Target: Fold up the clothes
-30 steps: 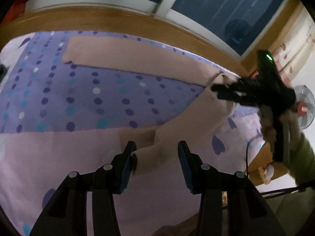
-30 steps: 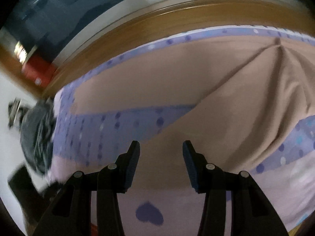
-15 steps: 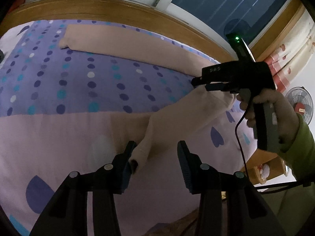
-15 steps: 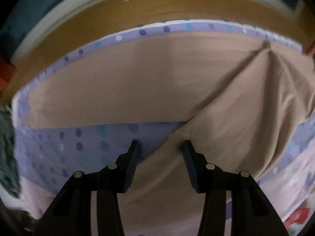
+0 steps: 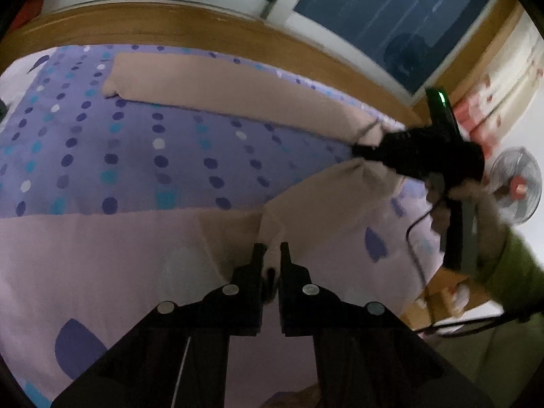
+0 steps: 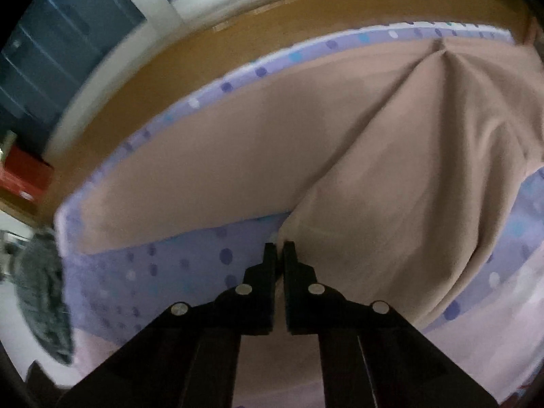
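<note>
Left wrist view, near: left gripper (image 5: pixel 270 250) has just closed, clamped on a leg end of the beige trousers (image 5: pixel 217 88).
Right wrist view, near: right gripper (image 6: pixel 279 250) has just closed, pinching the trousers' edge near the crotch.
Middle: trousers lie spread on the dotted purple bedspread (image 5: pixel 102 156), legs apart.
Far: wooden headboard (image 5: pixel 190 27), dark window (image 5: pixel 391 3).
Far right: fan (image 5: pixel 516 183).
</note>
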Motion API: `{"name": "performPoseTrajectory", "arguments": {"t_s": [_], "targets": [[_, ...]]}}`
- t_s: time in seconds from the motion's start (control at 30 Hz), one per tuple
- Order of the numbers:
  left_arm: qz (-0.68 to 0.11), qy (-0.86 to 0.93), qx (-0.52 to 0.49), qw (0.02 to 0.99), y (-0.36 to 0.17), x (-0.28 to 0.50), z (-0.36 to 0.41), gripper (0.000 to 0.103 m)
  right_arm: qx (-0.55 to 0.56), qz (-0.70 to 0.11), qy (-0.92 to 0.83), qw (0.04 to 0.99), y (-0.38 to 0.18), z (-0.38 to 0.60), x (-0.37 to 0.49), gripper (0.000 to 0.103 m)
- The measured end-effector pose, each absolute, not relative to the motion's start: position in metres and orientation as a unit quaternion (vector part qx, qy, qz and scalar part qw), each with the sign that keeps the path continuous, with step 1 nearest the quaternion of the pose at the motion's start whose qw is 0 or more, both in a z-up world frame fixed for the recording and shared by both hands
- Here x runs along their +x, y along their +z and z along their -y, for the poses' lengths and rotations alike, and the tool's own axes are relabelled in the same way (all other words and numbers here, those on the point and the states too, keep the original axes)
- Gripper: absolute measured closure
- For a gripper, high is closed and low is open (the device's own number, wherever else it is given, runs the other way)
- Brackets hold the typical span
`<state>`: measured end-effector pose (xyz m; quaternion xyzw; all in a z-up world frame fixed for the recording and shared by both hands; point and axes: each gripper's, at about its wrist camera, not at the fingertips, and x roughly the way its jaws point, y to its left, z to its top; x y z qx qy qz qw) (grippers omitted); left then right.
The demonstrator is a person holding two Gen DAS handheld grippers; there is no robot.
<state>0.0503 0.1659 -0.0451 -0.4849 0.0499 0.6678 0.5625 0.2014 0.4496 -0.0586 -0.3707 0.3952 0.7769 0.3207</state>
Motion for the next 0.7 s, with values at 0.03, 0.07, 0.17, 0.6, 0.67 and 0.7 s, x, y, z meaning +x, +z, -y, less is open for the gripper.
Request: {"name": "performPoseTrajectory", "arguments": {"t_s": [0.03,0.07,0.17,0.6,0.67,0.7], "targets": [[-0.036,0.666,-0.486,0.564,-0.043,0.046,-0.164,0.097,-0.358,-0.396,0.785,0.313,-0.054,-0.451,0.205,0.1],[-0.02,0.666,-0.486,0.565,-0.038,0.04,-0.164,0.099,-0.349,-0.398,0.791,0.306,-0.049,-0.452,0.207,0.1],[0.024,0.676,-0.476,0.563,-0.02,0.016,-0.16,0.099,-0.317,-0.412,0.805,0.286,-0.034,-0.457,0.202,0.1],[-0.009,0.745,-0.423,0.516,0.022,-0.093,-0.233,0.099,-0.293,-0.42,0.826,0.235,-0.023,-0.509,0.108,0.1],[-0.016,0.746,-0.43,0.508,0.013,-0.108,-0.245,0.099,-0.306,-0.42,0.821,0.237,-0.037,-0.518,0.093,0.1],[-0.019,0.746,-0.435,0.503,0.008,-0.115,-0.251,0.099,-0.309,-0.419,0.82,0.237,-0.042,-0.52,0.09,0.1]]}}
